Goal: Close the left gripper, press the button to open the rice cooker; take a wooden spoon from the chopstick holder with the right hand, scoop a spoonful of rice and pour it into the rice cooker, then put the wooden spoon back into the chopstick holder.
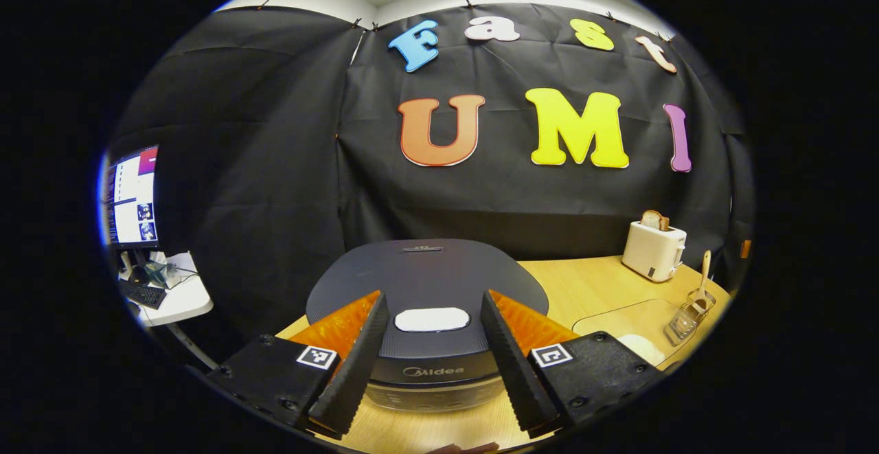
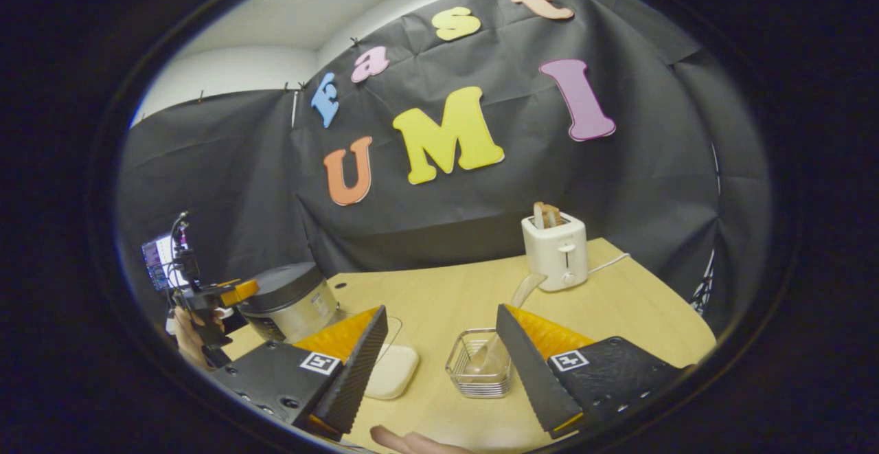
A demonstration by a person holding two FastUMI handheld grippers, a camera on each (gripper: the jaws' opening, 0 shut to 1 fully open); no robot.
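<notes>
Rice cooker (image 1: 426, 303) with lid down near the tabletop's front edge, straight ahead of the left gripper (image 1: 431, 365), whose fingers stand spread apart on either side of the pale lid button (image 1: 432, 319); closing comes first, by my reading. Right gripper (image 2: 439, 365), also open and empty, faces the wire chopstick holder (image 2: 479, 371), the wooden spoon (image 2: 518, 292) leaning toward the toaster (image 2: 556, 251)

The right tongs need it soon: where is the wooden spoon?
The pale wooden spoon stands in the clear chopstick holder, in the right gripper view between the fingers, before the white toaster.
</notes>
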